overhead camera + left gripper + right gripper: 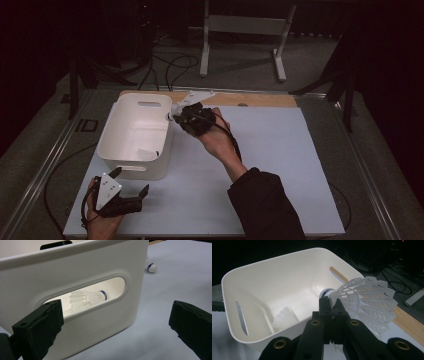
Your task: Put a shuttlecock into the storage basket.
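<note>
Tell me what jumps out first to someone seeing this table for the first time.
The white plastic bin stands at the left of the pale table mat, one shuttlecock already lying inside it. At its far right rim the right claw is shut on a second white shuttlecock, held over the bin's edge. The left claw waits open at the bin's near handle slot, and another shuttlecock lies on the mat beyond.

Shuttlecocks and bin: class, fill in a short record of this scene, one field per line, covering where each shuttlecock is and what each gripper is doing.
Bin: white bin with handle slots, on the table
Held shuttlecock: shuttlecock clamped in the right gripper at the bin's rim
Shuttlecock in bin: one lying on the bin's floor
Loose shuttlecock: one on the table beside the bin
Left gripper: left gripper, jaws open, empty, facing the bin's near wall
</note>
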Motion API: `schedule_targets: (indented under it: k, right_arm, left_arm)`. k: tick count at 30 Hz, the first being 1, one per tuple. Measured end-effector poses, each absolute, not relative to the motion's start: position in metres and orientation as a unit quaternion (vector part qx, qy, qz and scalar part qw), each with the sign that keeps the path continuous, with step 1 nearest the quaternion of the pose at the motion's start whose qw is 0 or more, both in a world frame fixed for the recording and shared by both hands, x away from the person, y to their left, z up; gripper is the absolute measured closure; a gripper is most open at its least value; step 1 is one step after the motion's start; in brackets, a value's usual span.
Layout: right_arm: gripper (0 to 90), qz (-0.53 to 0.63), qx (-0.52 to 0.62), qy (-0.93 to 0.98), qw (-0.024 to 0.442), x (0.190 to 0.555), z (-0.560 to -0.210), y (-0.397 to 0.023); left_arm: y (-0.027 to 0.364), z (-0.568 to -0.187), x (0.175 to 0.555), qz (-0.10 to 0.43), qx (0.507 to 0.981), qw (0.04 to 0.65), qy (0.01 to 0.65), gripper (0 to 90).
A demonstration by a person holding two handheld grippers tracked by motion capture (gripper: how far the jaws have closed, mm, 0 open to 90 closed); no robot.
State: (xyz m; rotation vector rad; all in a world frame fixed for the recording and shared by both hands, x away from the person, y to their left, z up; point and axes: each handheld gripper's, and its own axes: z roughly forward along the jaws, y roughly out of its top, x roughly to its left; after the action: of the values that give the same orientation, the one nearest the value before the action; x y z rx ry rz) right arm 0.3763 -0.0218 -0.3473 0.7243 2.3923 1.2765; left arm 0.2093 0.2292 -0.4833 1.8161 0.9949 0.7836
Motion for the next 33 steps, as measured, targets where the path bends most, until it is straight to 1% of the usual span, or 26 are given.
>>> schedule_targets:
  k: [17, 33]
  right_arm:
    - [89.3, 0.443, 0.238, 0.846, 0.178, 0.377, -0.346, -0.006]
    - [89.3, 0.442, 0.222, 0.851, 0.175, 0.377, -0.347, 0.010]
  left_arm:
    - [0.230, -0.483, 0.209, 0.316, 0.734, 0.446, 0.402, 0.1]
    - [0.230, -0.483, 0.209, 0.316, 0.733, 0.448, 0.403, 0.0]
